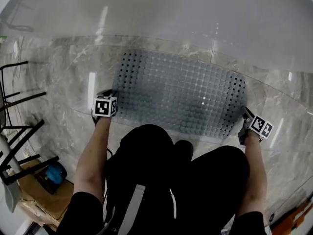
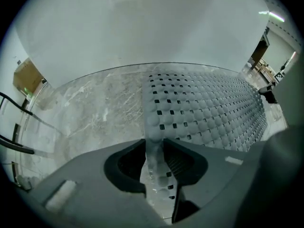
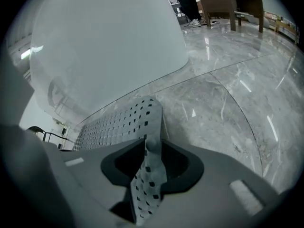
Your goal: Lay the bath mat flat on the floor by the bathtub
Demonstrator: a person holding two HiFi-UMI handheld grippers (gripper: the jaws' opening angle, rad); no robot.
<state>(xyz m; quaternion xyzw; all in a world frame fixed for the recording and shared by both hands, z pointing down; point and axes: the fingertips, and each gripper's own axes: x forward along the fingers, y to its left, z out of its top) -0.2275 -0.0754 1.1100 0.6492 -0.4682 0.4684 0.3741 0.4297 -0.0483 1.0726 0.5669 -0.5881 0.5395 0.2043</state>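
A translucent grey bath mat (image 1: 181,94) with rows of bumps and small holes lies spread on the marble floor, beside the white bathtub (image 1: 171,13). My left gripper (image 1: 112,95) is at the mat's left edge and my right gripper (image 1: 246,116) at its right edge. In the left gripper view the mat (image 2: 204,108) runs back between the jaws of the left gripper (image 2: 154,152), with dark gaps on both sides. The right gripper view shows the same: a corner of the mat (image 3: 118,120) stands loosely inside the right gripper (image 3: 152,156). The tub wall (image 3: 104,46) rises right behind.
A black metal rack (image 1: 14,116) stands at the left, with a cardboard box (image 1: 41,199) and a blue object (image 1: 54,173) below it. The person's black-clad knees (image 1: 171,175) are just behind the mat. Grey marble floor (image 3: 228,94) stretches to the right.
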